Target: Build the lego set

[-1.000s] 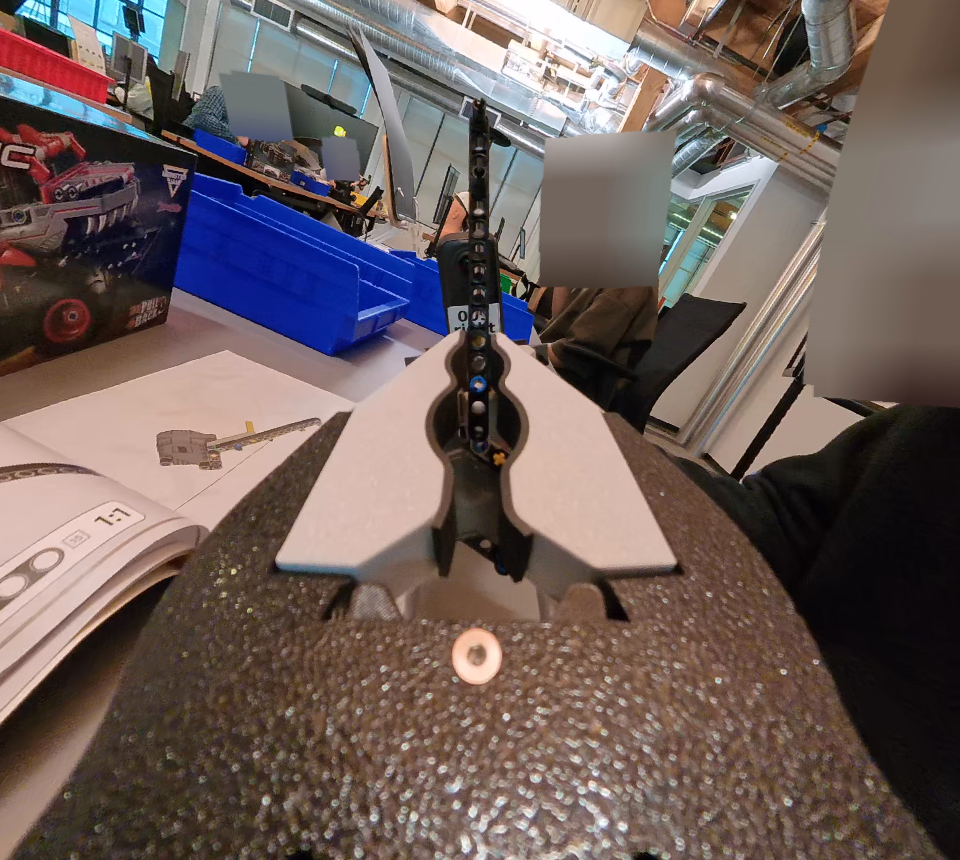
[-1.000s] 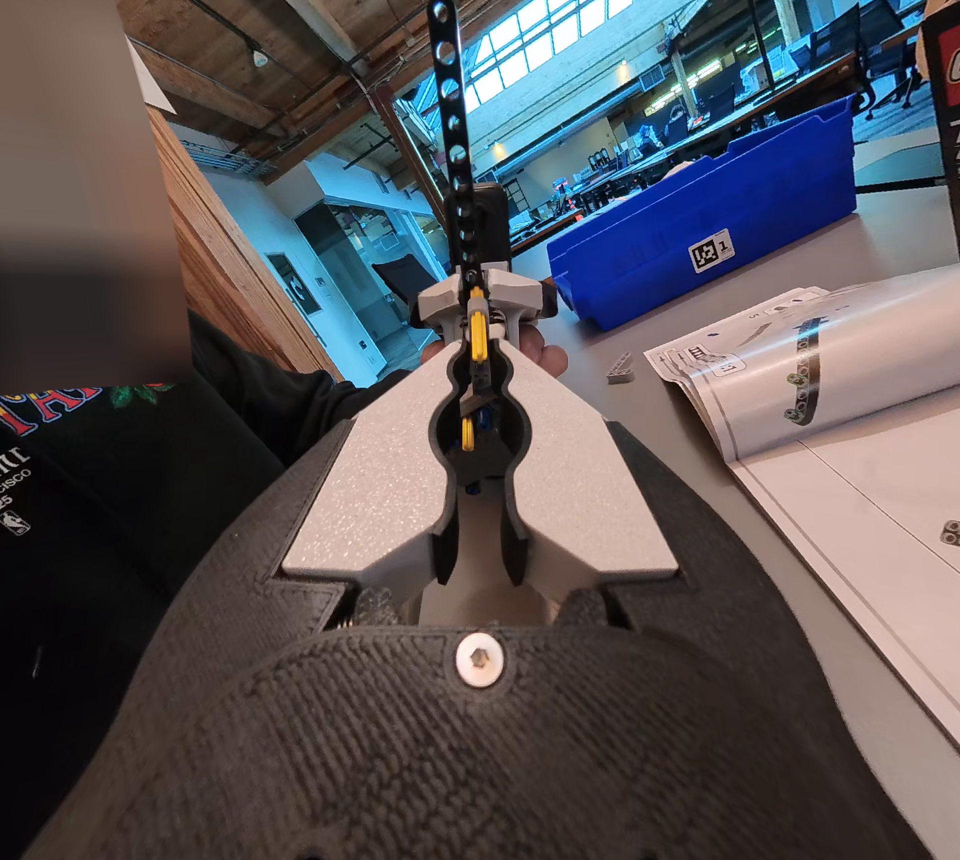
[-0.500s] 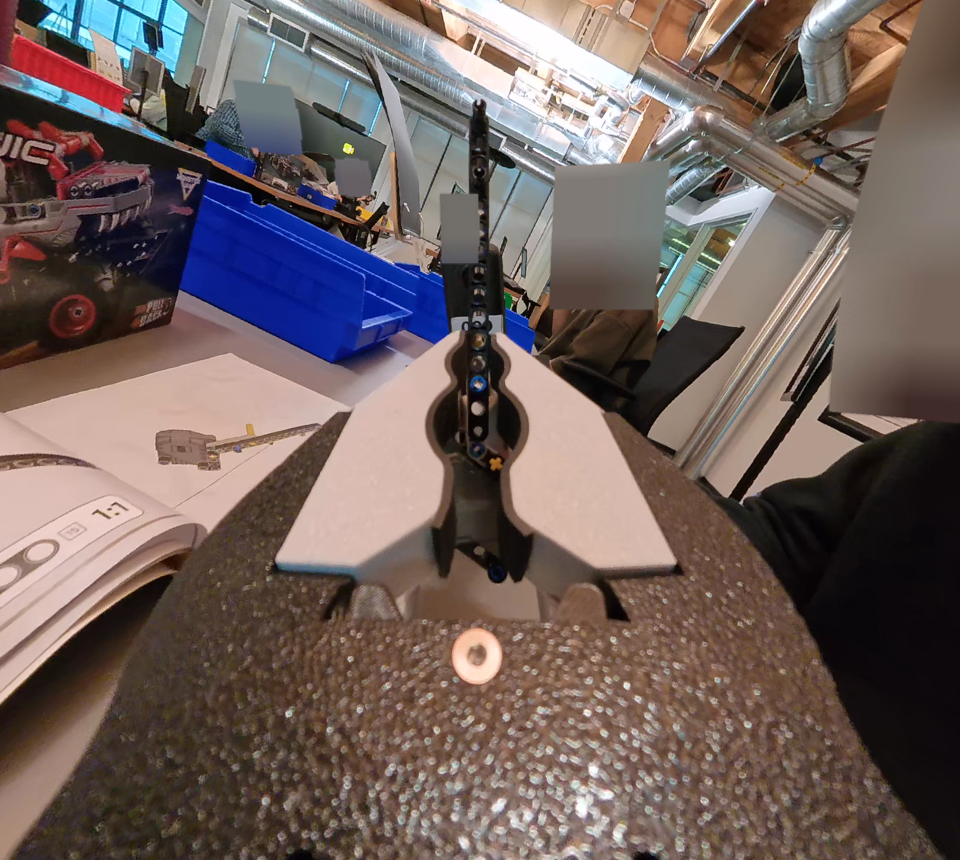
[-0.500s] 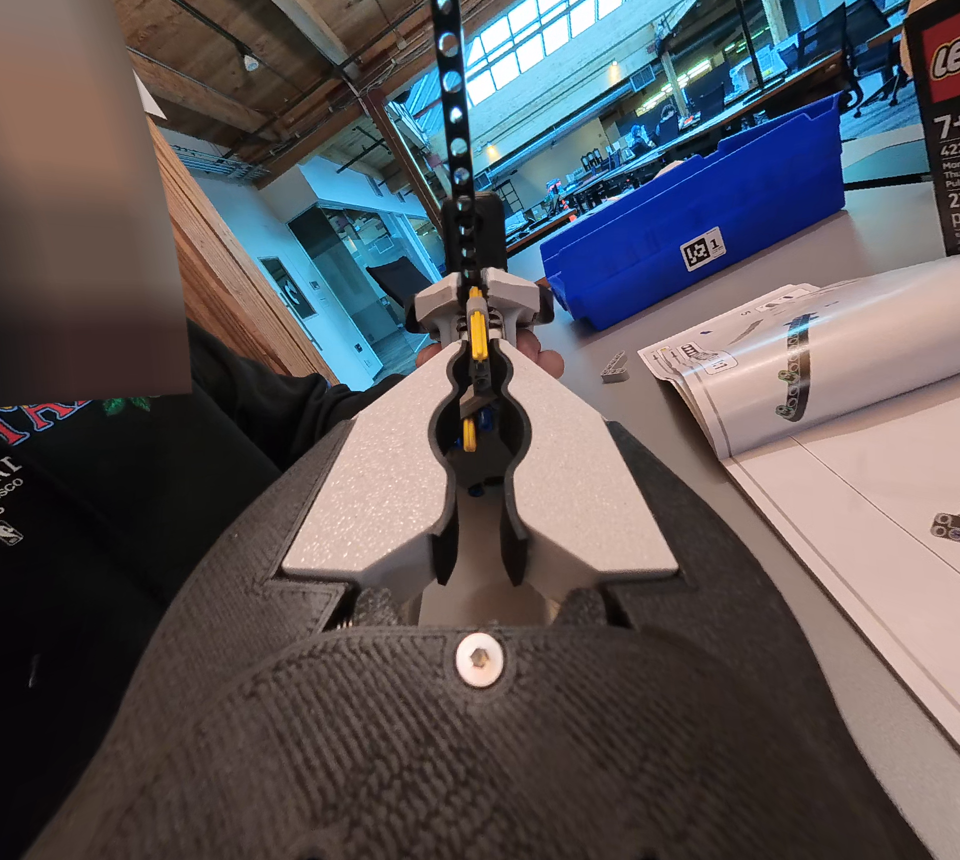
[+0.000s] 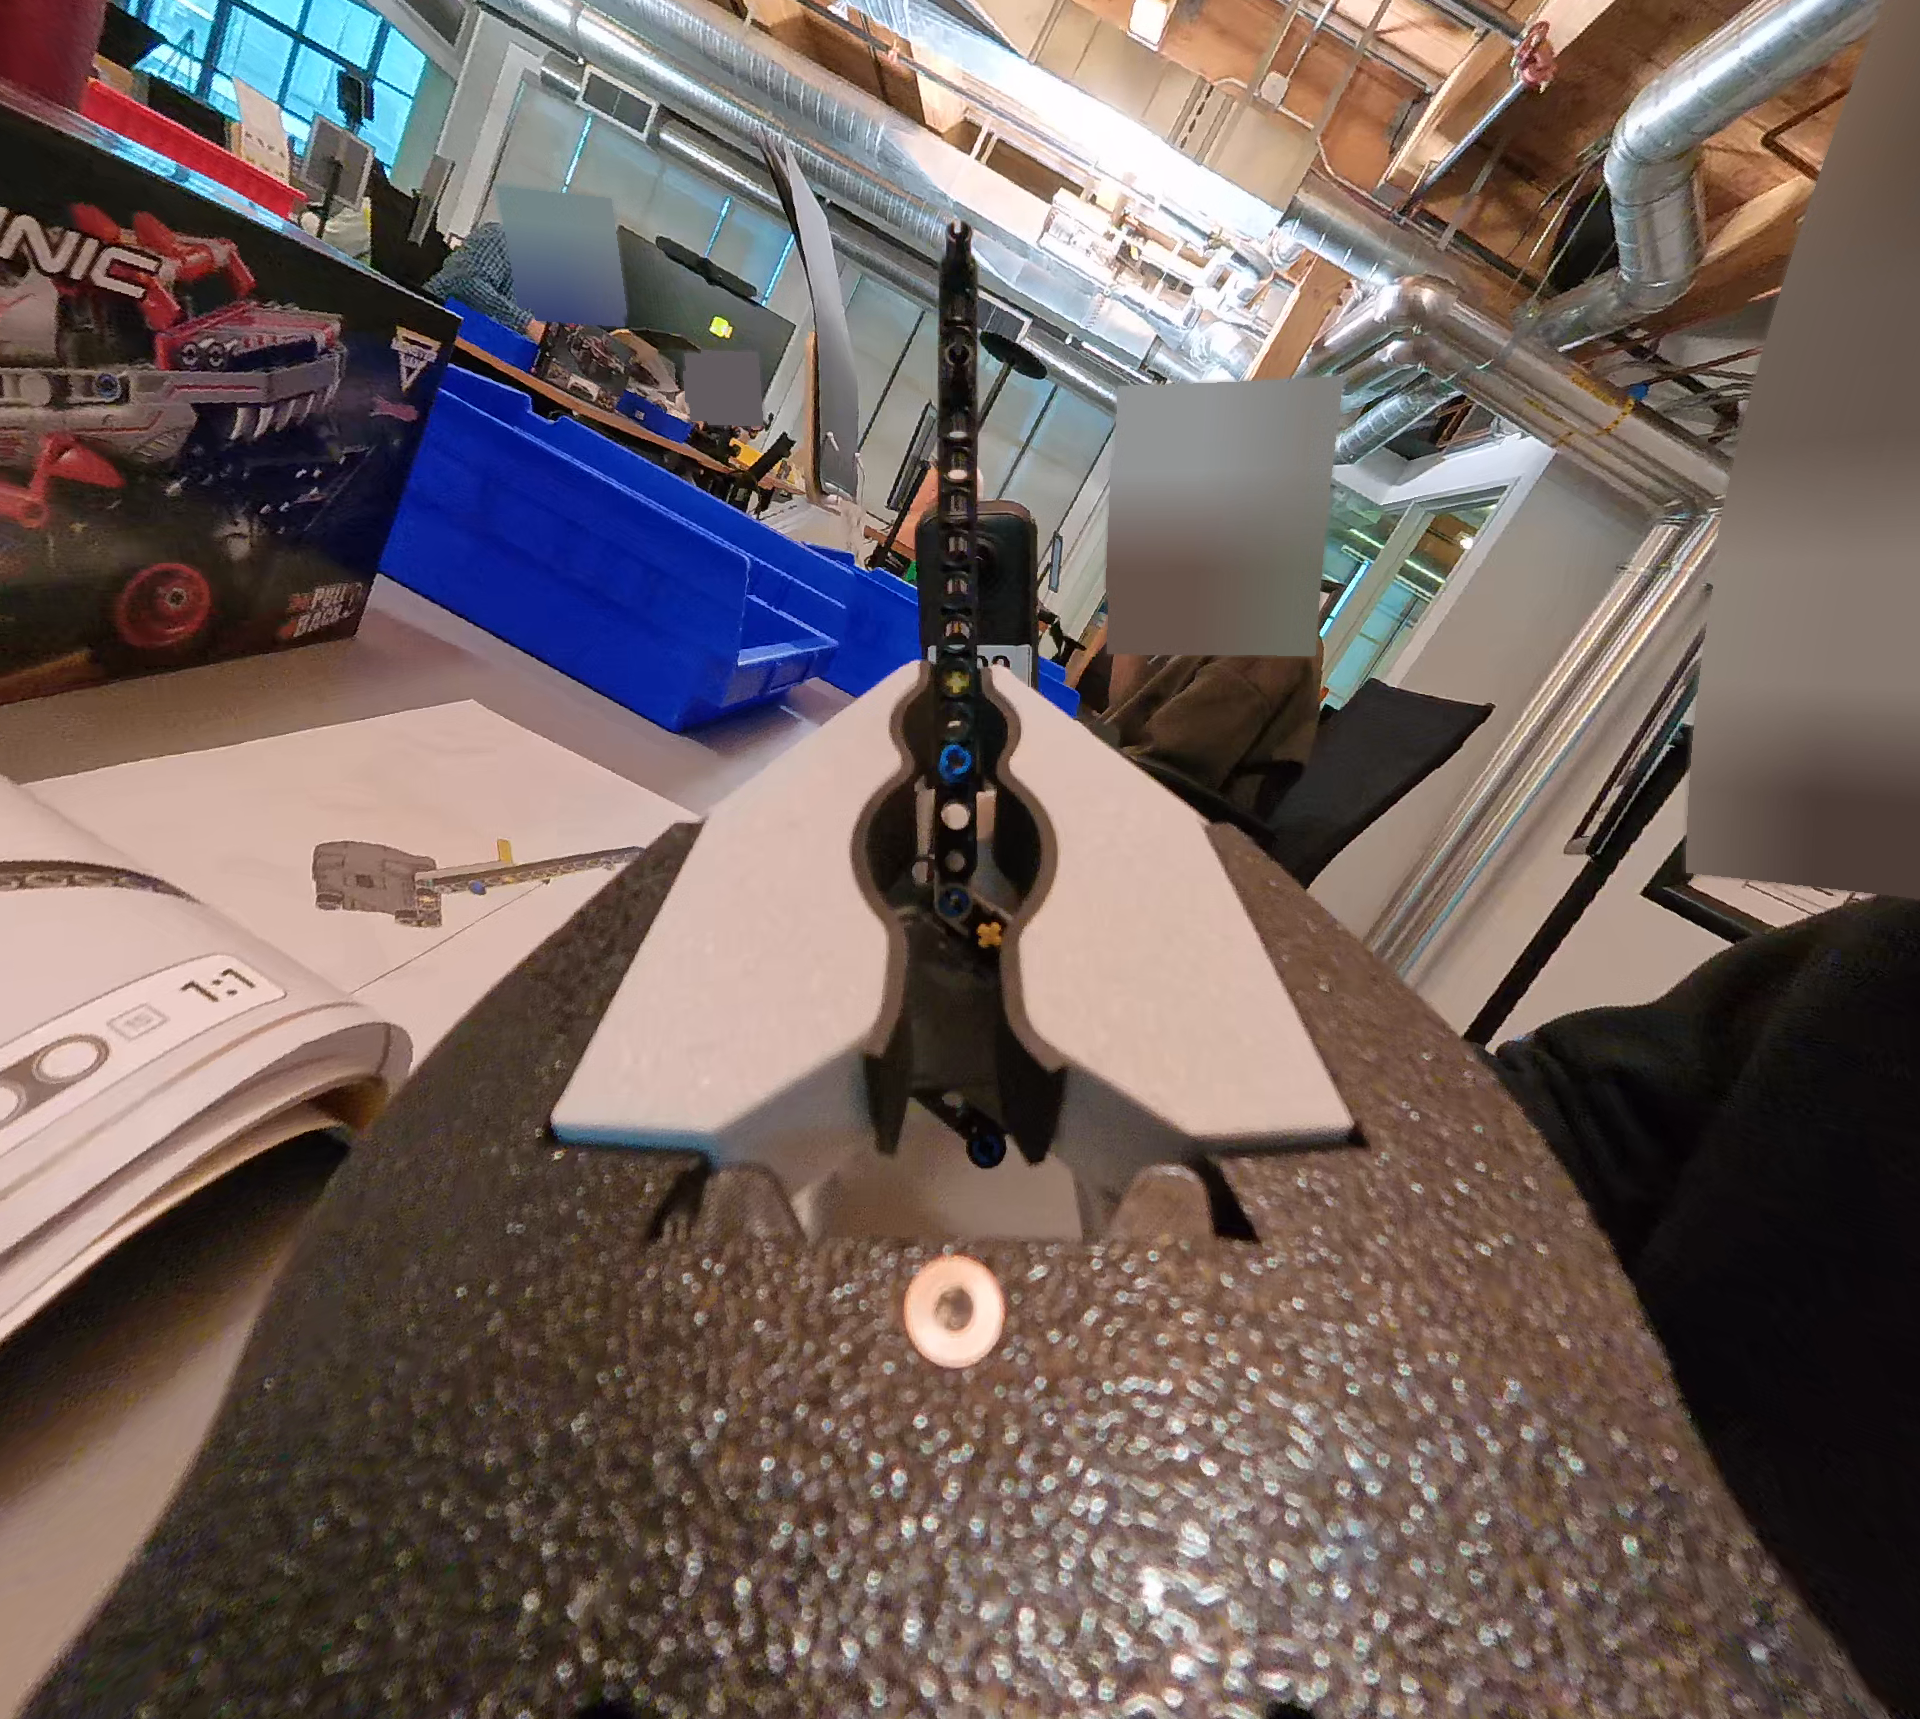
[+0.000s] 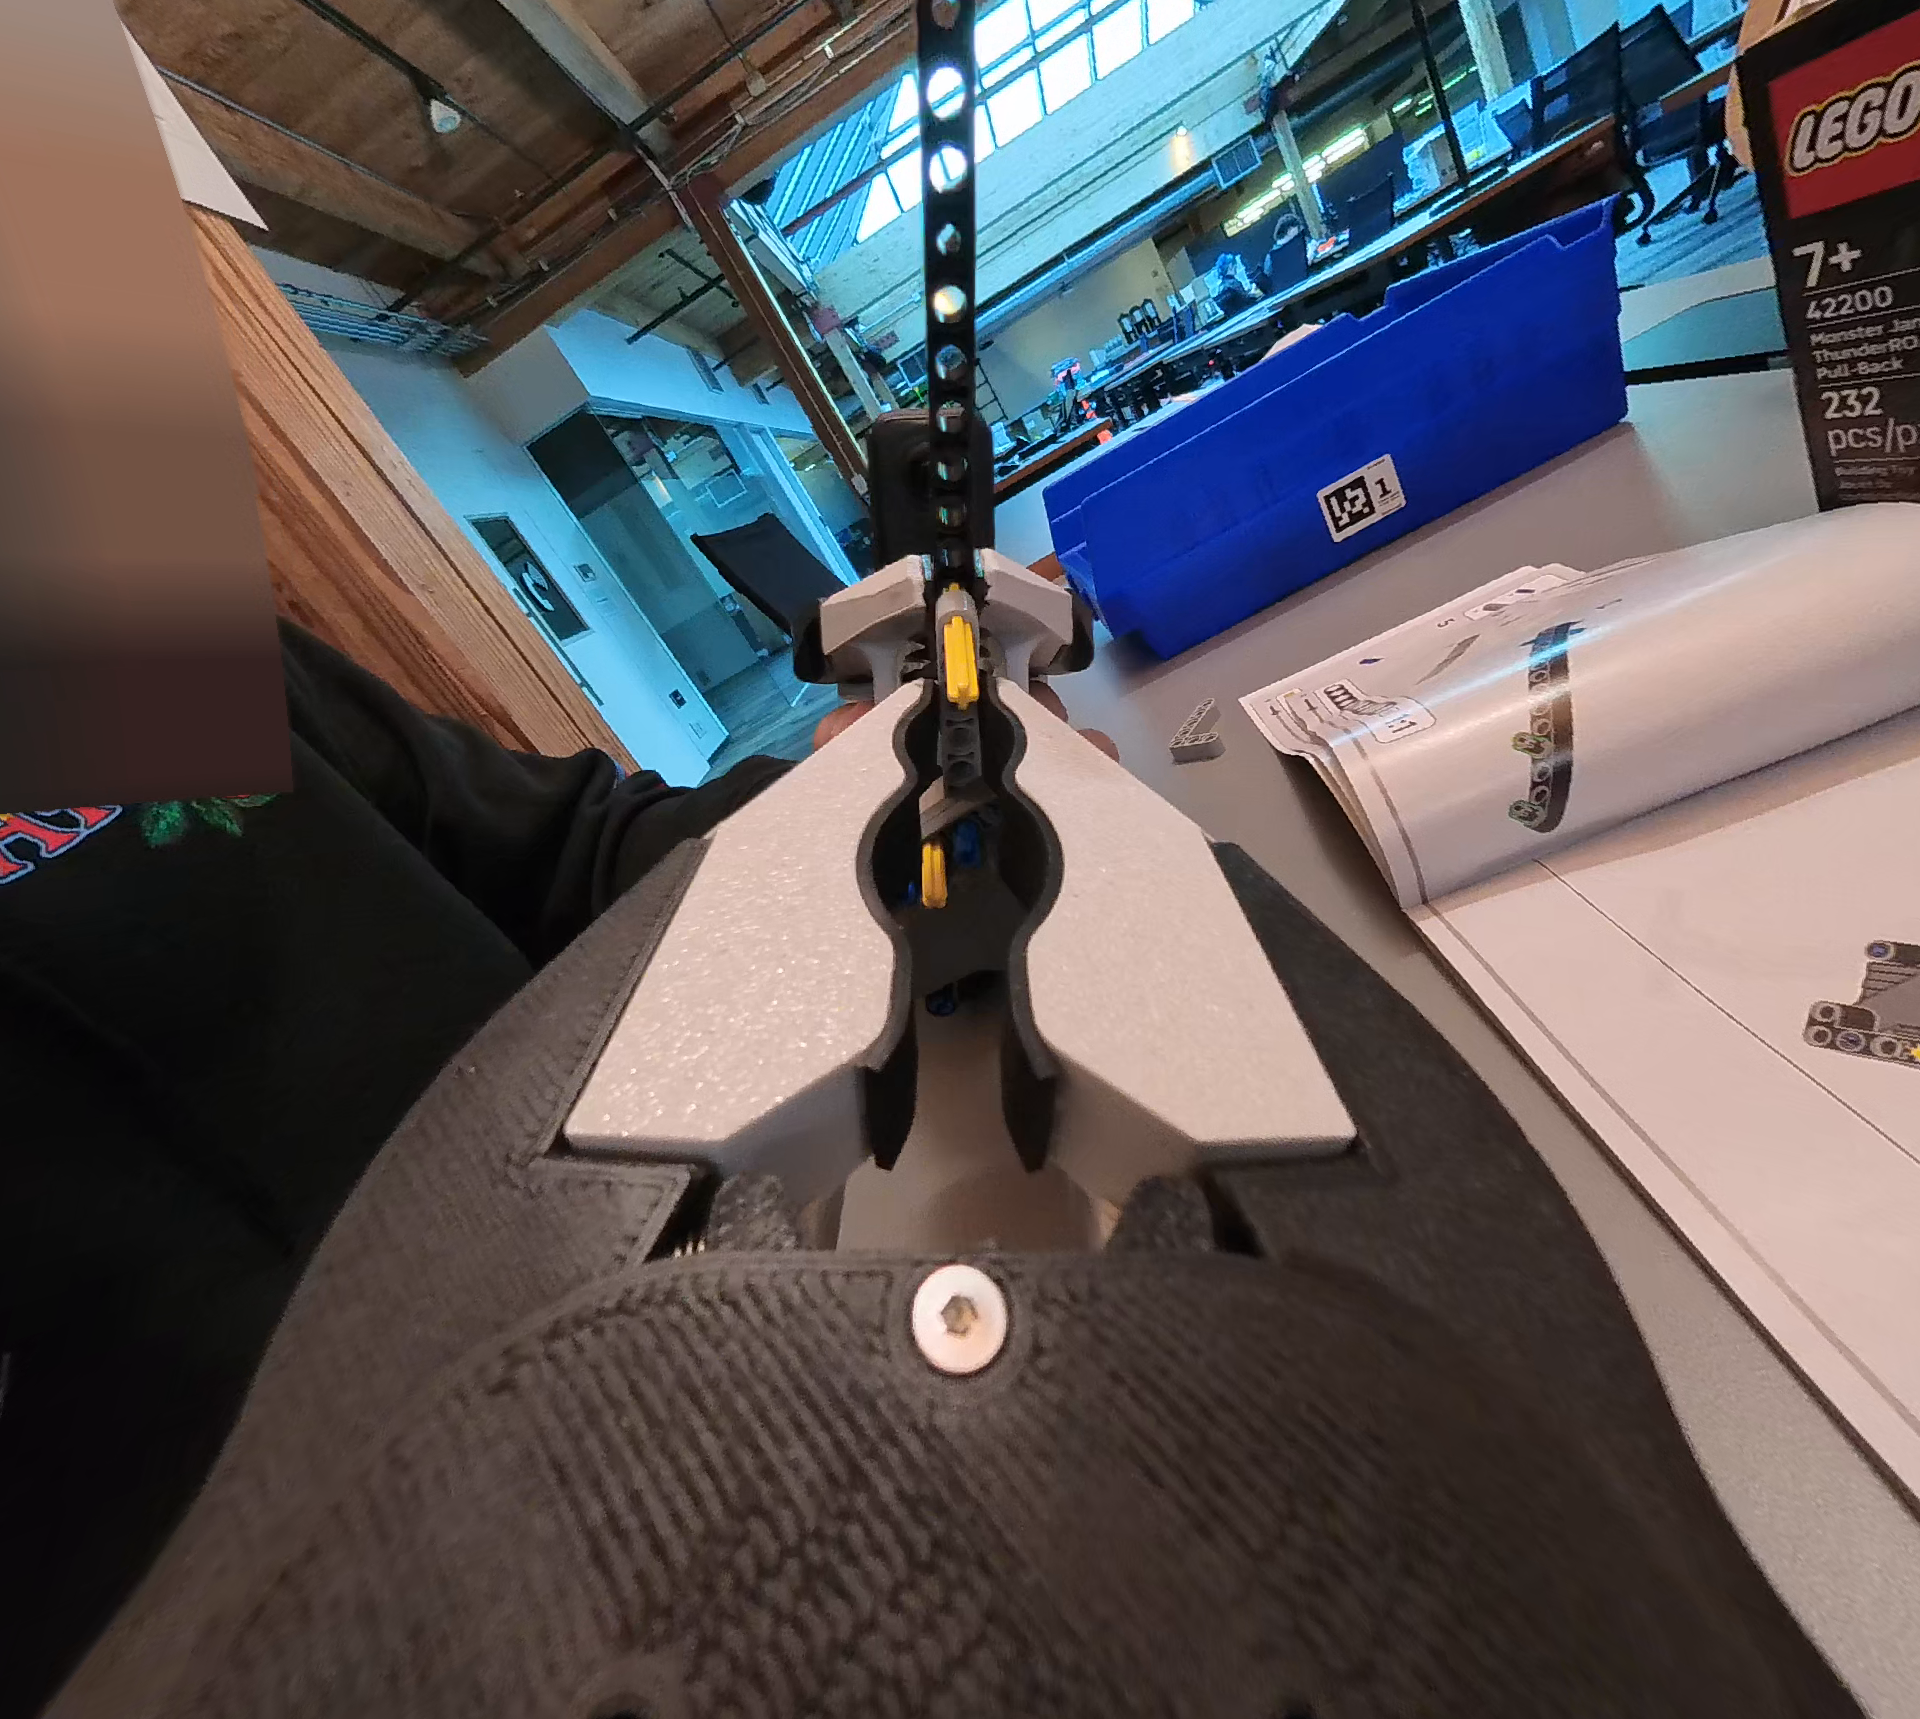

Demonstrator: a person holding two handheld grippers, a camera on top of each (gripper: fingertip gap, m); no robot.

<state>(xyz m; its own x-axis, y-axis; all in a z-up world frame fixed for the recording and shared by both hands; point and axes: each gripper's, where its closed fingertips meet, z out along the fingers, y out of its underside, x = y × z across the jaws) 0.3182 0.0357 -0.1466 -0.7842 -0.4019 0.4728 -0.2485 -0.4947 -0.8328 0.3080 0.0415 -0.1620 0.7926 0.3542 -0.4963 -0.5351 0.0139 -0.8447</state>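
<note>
A long black holed Lego beam (image 5: pixel 958 443) stands upright between my two grippers, which face each other above the table. My left gripper (image 5: pixel 958 682) is shut on its lower part, where blue pins (image 5: pixel 954 761) and a yellow axle end show. In the right wrist view the same beam (image 6: pixel 948 235) rises above the left gripper (image 6: pixel 951 620). My right gripper (image 6: pixel 956 703) is shut on the assembly's grey piece (image 6: pixel 961 750) with a yellow axle (image 6: pixel 956 656). The right gripper's black camera body (image 5: pixel 1003 568) shows behind the beam.
An open instruction booklet (image 5: pixel 208 994) (image 6: pixel 1662 734) lies on the grey table. The Lego box (image 5: pixel 177 443) (image 6: pixel 1849 267) and blue bins (image 5: pixel 582 547) (image 6: pixel 1351 464) stand behind it. A small grey piece (image 6: pixel 1195 729) lies by the booklet. A dark sleeve (image 5: pixel 1714 1150) is close by. The tips of both grippers are at nearly the same place.
Both grippers have shifted slightly together with the assembly, so the box comes further into the right wrist view. Both grips are unchanged.
</note>
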